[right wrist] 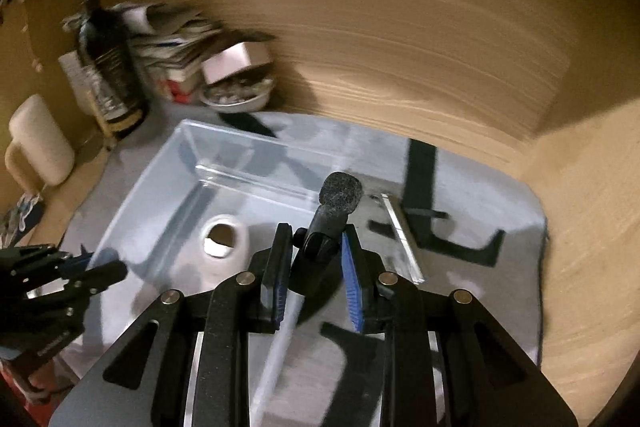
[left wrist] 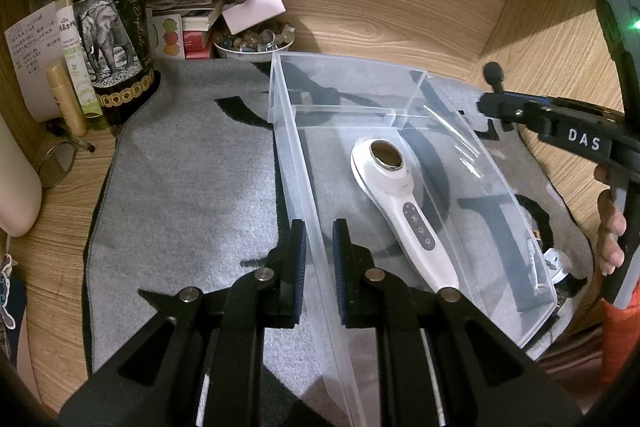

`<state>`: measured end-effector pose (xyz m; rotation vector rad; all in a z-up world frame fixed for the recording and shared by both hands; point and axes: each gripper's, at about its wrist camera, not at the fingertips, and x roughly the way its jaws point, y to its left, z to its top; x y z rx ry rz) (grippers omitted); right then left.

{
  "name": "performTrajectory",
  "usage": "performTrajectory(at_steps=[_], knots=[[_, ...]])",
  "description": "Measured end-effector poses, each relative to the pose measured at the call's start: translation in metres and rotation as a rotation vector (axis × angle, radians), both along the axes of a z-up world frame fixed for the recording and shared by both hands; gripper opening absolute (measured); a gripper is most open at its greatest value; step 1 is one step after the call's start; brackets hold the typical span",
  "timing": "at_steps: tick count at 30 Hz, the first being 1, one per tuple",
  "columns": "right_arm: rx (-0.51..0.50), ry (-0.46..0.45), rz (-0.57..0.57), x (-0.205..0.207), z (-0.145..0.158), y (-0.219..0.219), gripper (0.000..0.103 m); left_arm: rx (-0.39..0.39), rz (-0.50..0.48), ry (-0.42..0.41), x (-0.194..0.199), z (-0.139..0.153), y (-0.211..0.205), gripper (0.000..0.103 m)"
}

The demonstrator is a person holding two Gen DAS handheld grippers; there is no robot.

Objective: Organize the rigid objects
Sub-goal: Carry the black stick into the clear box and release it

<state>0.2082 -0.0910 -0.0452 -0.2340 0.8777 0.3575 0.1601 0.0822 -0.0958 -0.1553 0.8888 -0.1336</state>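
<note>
The right gripper (right wrist: 314, 267) is clamped on a small black mic (right wrist: 332, 211) whose foam head pokes up past the fingertips, its long axis running along the fingers. Directly beyond it, toward frame centre, lies the clear bin (right wrist: 256, 147), with a white massager (right wrist: 222, 247) already inside at lower left. The mic hangs over the bin's near right edge, so the drop likely needs only a short push forward. The left gripper (left wrist: 320, 247) is pinched on the bin's left wall, steadying it.
</note>
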Motion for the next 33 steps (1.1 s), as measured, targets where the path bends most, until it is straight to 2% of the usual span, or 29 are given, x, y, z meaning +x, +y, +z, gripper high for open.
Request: performTrajectory(at_steps=[7,20,24,28,33], knots=[[-0.031,0.034,0.072,-0.001,-0.014,0.024,0.022,0.001,0.0,0.001,0.0,0.0,0.0,0.013],[-0.119,0.102,0.122,0.003,-0.045,0.039,0.022,0.007,0.0,0.0,0.001,-0.001,-0.002,0.013],[-0.12,0.107,0.131,0.001,-0.045,0.041,0.022,0.008,0.0,-0.001,0.001,-0.002,-0.002,0.013],[-0.114,0.102,0.137,-0.001,-0.041,0.04,0.032,0.005,0.001,0.0,0.002,-0.002,-0.002,0.013],[-0.078,0.084,0.149,-0.008,-0.029,0.039,0.034,0.006,0.001,-0.001,0.001,-0.002,-0.002,0.013]])
